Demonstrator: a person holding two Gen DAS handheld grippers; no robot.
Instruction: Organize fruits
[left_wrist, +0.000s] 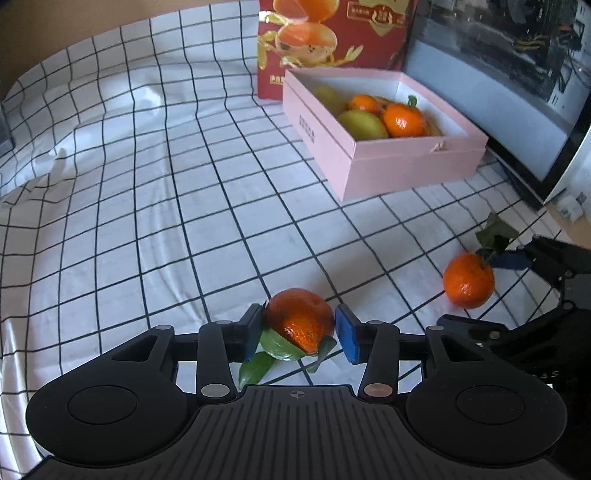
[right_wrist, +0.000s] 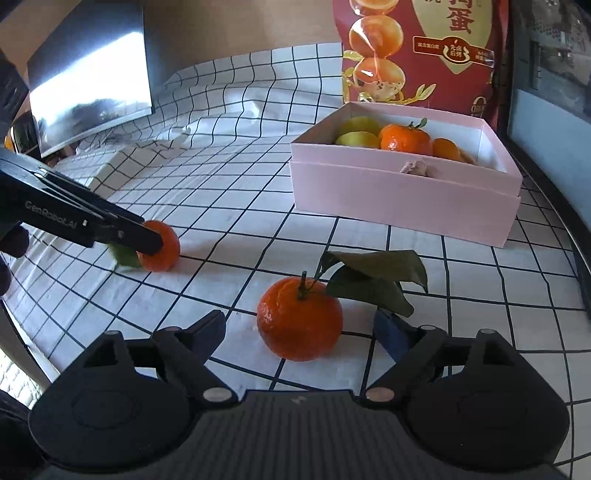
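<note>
Two small round orange mandarins with green leaves, both lying on the table under a white cloth with black squares (left_wrist: 147, 221).

Light, a bit soft, with smooth skin; easy to squash, so best squeezed gently. Best held across the round middle, not by the thin stalk or the floppy leaves, which would bend or tear.

First mandarin (left_wrist: 300, 319) right between the blue pads of the left tool (left_wrist: 300, 330), leaves tucked under it. Left pad touching the fruit or very close, right pad a little way off, so jaws part open and not gripping. Same fruit (right_wrist: 160, 251) seen from the other side, half hidden by the left tool.

Second mandarin (right_wrist: 300, 319) sitting upright, stalk up, leaves sticking out to the right, between the fingers of the right tool (right_wrist: 300, 326). Jaws wide open, clear gaps on both sides, nothing held. Same fruit (left_wrist: 468, 280) seen near the right edge of the left view.

Pale pink cardboard box (right_wrist: 406, 199) farther back on the table, already holding more mandarins and yellow-green fruits. Likely home for these two.
</note>
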